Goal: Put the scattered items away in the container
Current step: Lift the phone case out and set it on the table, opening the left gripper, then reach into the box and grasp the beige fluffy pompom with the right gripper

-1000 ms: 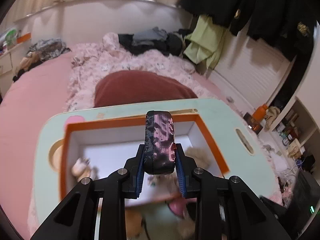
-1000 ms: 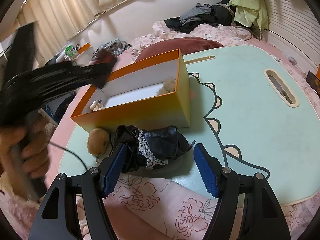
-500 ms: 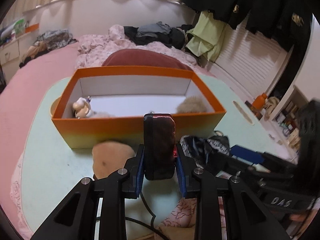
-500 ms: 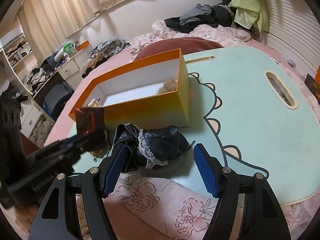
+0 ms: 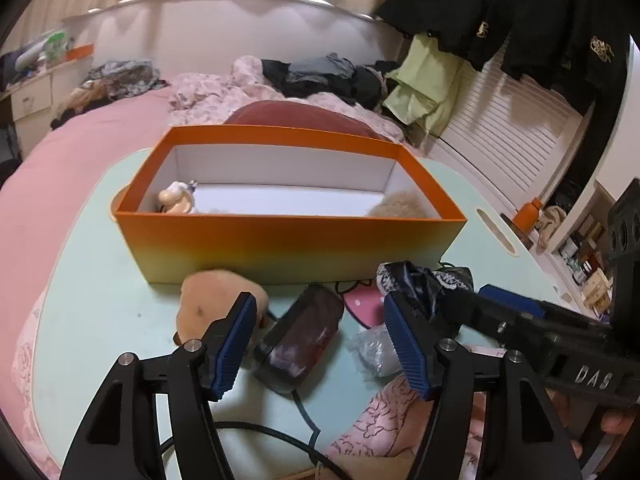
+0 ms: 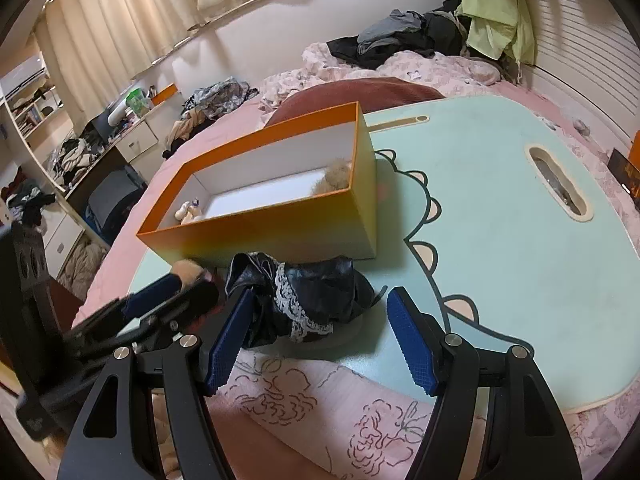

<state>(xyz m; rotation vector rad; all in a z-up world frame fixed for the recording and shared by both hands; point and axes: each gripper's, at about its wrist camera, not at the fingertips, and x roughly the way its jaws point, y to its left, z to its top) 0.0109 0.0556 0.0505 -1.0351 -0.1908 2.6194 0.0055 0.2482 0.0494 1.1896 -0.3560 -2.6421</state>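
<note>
One orange box [image 5: 292,240] sits on the mint table [image 5: 80,300], two toys inside. One dark case [image 5: 300,340] lies before it, between the left gripper [image 5: 324,344]'s just-spread jaws, untouched. The right gripper [image 6: 320,336] hangs spread near one black garment [image 6: 296,296].

So the surface here is a pale mint-green lap table [image 6: 500,240] with a cartoon dinosaur outline drawn on it and an oval handle slot [image 6: 560,182] cut near its far right edge. It's sitting on a pink bed with a floral cover [image 6: 340,400].

On the table: a long orange cardboard box with a white inside [image 5: 288,232], open on top. Right in front of the box there's a tan plush toy [image 5: 212,300], then a dark reddish glossy rectangular case [image 5: 304,336] lying flat beside it, a small pink flat thing [image 5: 366,304], a crumpled clear plastic bag [image 5: 374,348], and a bundle of black shiny fabric with white lace trim [image 6: 296,296]. A black cable [image 5: 280,432] trails across the near edge.
</note>
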